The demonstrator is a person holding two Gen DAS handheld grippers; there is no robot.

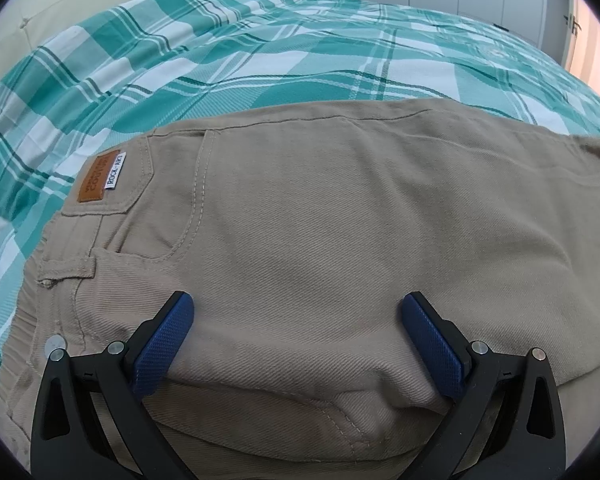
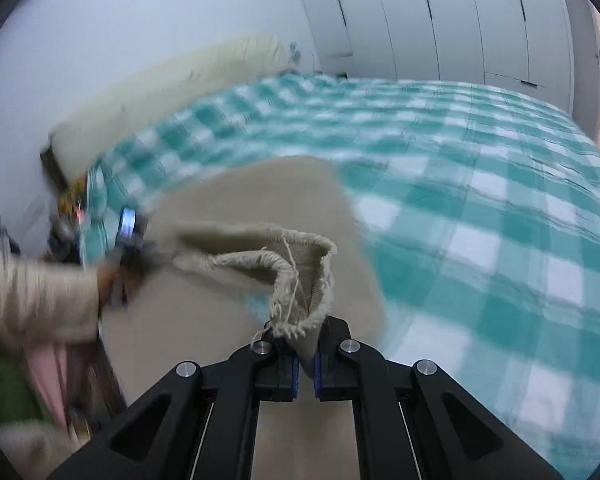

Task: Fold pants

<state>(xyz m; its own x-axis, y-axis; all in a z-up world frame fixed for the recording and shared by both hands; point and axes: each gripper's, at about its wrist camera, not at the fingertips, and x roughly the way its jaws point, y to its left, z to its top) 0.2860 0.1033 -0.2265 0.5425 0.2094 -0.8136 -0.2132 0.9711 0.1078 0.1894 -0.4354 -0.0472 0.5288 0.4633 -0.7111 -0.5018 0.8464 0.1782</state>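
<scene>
Beige pants [image 1: 320, 220] lie on a green and white checked bedspread [image 1: 260, 60]. The waistband with its brown leather patch [image 1: 94, 178] is at the left. My left gripper [image 1: 296, 320] is open, its blue pads [image 1: 162, 344] spread over the seat of the pants just above a fold in the cloth. My right gripper [image 2: 306, 372] is shut on the frayed hem of a pant leg [image 2: 300, 272] and holds it lifted above the rest of the pants [image 2: 260, 200]. The right wrist view is blurred by motion.
A cream headboard [image 2: 172, 88] runs along the bed's far left. White wardrobe doors [image 2: 440, 20] stand behind the bed. The person's sleeved left arm [image 2: 32, 300] with the other gripper shows at the left in the right wrist view.
</scene>
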